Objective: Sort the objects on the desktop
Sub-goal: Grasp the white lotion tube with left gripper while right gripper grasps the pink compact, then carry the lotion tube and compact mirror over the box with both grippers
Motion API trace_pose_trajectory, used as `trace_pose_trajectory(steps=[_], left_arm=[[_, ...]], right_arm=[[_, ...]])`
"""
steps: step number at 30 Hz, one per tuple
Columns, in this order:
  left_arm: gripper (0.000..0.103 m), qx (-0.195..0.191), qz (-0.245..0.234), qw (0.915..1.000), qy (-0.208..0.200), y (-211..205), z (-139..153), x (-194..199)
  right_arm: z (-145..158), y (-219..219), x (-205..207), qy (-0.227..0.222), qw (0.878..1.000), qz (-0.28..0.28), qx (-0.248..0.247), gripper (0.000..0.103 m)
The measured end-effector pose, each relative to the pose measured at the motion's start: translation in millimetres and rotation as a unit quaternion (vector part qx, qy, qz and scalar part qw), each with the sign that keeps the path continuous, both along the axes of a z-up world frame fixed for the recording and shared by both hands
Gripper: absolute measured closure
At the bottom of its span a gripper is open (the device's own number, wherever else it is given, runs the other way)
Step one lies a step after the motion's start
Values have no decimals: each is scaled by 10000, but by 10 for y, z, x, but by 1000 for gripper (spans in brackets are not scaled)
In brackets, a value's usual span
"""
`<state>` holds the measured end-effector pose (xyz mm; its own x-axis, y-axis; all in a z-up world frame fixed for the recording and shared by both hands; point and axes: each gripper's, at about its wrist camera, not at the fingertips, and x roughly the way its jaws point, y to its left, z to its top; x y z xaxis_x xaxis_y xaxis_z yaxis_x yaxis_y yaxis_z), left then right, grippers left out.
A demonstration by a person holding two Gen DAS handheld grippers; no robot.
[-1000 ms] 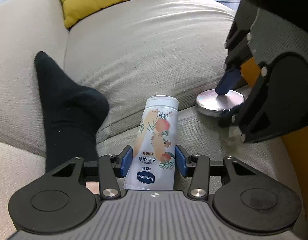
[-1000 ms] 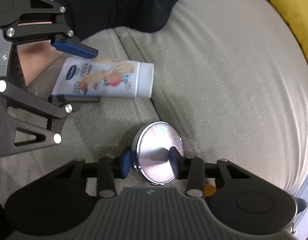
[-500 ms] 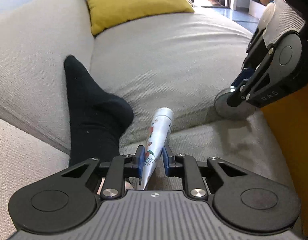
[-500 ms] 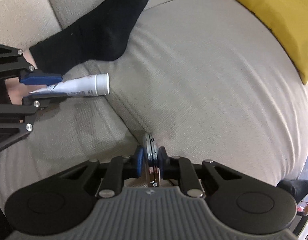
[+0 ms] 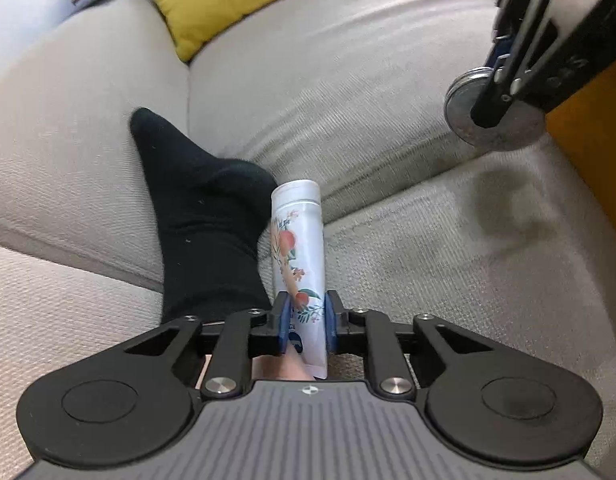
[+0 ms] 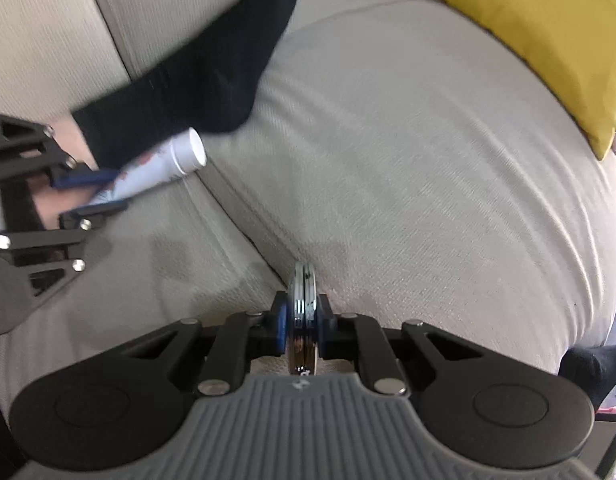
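The left claw is clamped on a tube of hand cream, gripping it low near the crimped end, so the capped end sticks out ahead of the claw. Its jaws have just been closing, and the tube sits between the pads. The tube looks light and soft-walled; I judge a hard squeeze would dent it or push cream toward the cap, so the flat crimped end is the safer place to hold. Its glossy skin may slip.

The right claw grips a round metal compact edge-on, pads pressing its two flat faces; its jaws too have just been closing. The compact seems stiff, smooth and heavier than the tube, and likely slippery on its polished faces, so a hold across the middle of the disc suits it.

Below both claws lies a beige sofa, soft and ridged, a poor base for standing anything upright. A foot in a black sock rests just left of the tube. A yellow cushion sits well ahead, at the sofa's far end.
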<state>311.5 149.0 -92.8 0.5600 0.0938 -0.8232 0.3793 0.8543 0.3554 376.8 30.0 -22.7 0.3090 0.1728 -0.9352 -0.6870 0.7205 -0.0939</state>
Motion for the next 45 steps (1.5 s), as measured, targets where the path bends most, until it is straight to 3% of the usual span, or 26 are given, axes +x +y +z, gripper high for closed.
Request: trace_pose_trajectory(steps=[9, 16, 26, 33, 39, 45], left_arm=[[88, -1043, 67, 9927, -603, 60, 494, -344], [88, -1339, 175, 9880, -750, -1, 655, -582], [88, -1911, -136, 9757, -1063, -189, 1391, -968], [88, -2035, -948, 9689, -1042, -751, 1621, -993], [88, -1951, -1486, 9663, -778, -1262, 1490, -786], [88, -1911, -1732, 9650, -472, -1548, 1289, -636]], right_arm=[[430, -409, -295, 20, 9907, -486, 1274, 89], [694, -677, -615, -3, 9769, -646, 2035, 89], [1140, -1491, -1123, -307, 9515, -1239, 2799, 89], [840, -2056, -1193, -255, 9463, -2092, 2452, 89], [414, -2294, -987, 77, 9391, -2654, 2184, 89], [35, -2320, -750, 469, 9335, -2888, 2074, 89]])
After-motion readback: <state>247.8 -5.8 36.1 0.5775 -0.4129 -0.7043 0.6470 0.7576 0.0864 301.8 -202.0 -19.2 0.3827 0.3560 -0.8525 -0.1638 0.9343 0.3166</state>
